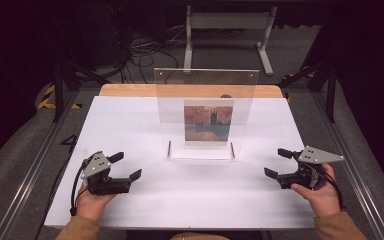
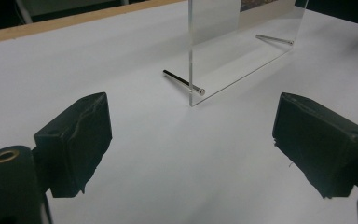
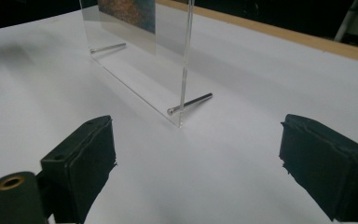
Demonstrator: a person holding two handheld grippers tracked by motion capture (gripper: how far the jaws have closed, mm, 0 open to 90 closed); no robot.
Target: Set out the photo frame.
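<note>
I am holding both grippers low over the white table (image 1: 130, 210), one at each lower corner of the high view. The left gripper (image 1: 128, 166) is sitting at lower left, its jaws spread wide with nothing between them. The right gripper (image 1: 277, 163) is sitting at lower right, released the same way, jaws gaping and empty.

The clear acrylic frame (image 1: 206, 95) is standing upright at the centre of the high view, well apart from both grippers. It is resting on two metal pins: the left pin (image 1: 169, 149) and the right pin (image 1: 232, 150) are poking out at the bottom corners of the pane.

Edges: in the left gripper view the near vertical edge of the pane is showing at upper centre, with one pin (image 2: 182, 81) crossing its bottom corner. In the right gripper view the other vertical edge is showing at upper centre, its pin (image 3: 189, 103) lying across the base. Open white surface is lying between each gripper and its corner, and more to both sides of the frame.

Contents: the frame is holding a small picture (image 1: 209, 121) in reddish and blue tones, sitting in the lower middle of the pane. The table's wooden far edge (image 1: 130, 90) is running behind it.
</note>
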